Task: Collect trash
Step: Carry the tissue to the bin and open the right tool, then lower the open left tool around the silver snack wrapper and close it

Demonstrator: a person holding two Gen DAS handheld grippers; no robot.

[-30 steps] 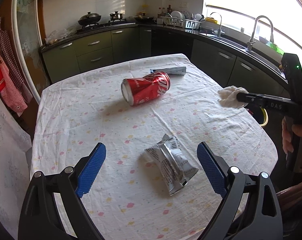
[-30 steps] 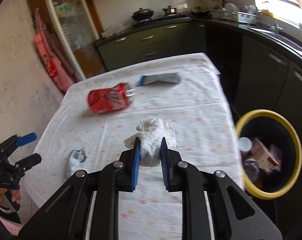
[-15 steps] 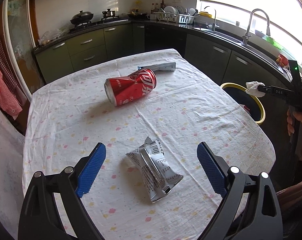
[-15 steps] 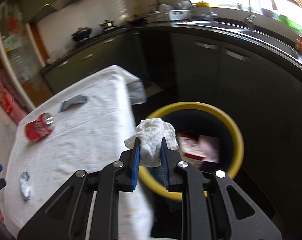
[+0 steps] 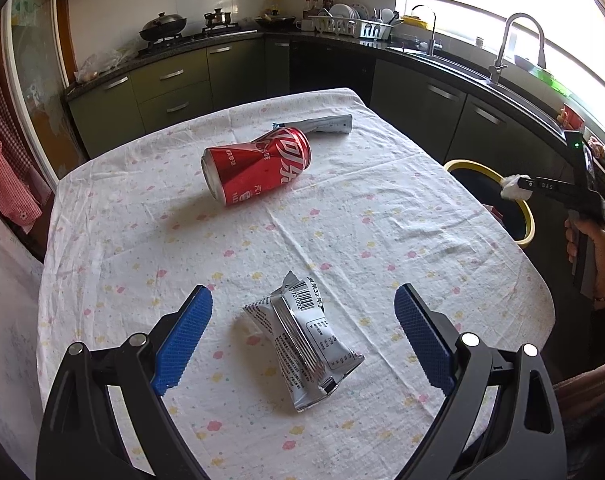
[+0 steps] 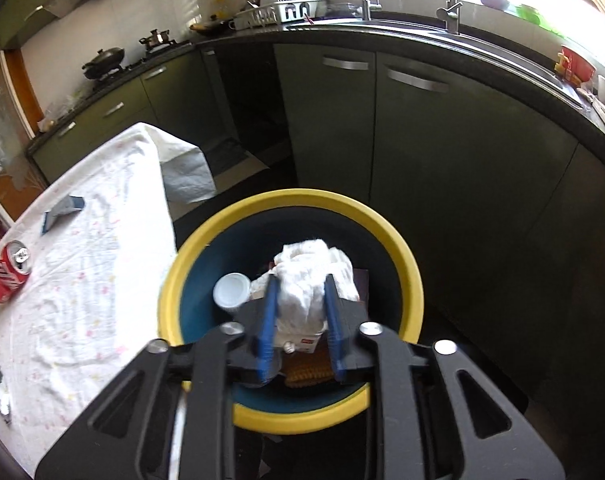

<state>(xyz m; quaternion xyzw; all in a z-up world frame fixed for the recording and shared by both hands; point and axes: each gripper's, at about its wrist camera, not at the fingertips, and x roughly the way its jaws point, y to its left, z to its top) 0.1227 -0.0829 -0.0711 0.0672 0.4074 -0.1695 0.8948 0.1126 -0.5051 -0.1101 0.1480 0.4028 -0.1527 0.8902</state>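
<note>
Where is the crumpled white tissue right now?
The tissue sits pinched in the right gripper, directly above the yellow-rimmed bin beside the table.

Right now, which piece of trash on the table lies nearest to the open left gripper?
The silver snack wrapper: it lies between the fingers of the left gripper. The dented red can and the grey-blue tube lie further away.

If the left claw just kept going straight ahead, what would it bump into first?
Most likely the silver wrapper lying on the table between the open left claw's fingers. The red can lies farther along, though depth is hard to judge.
</note>
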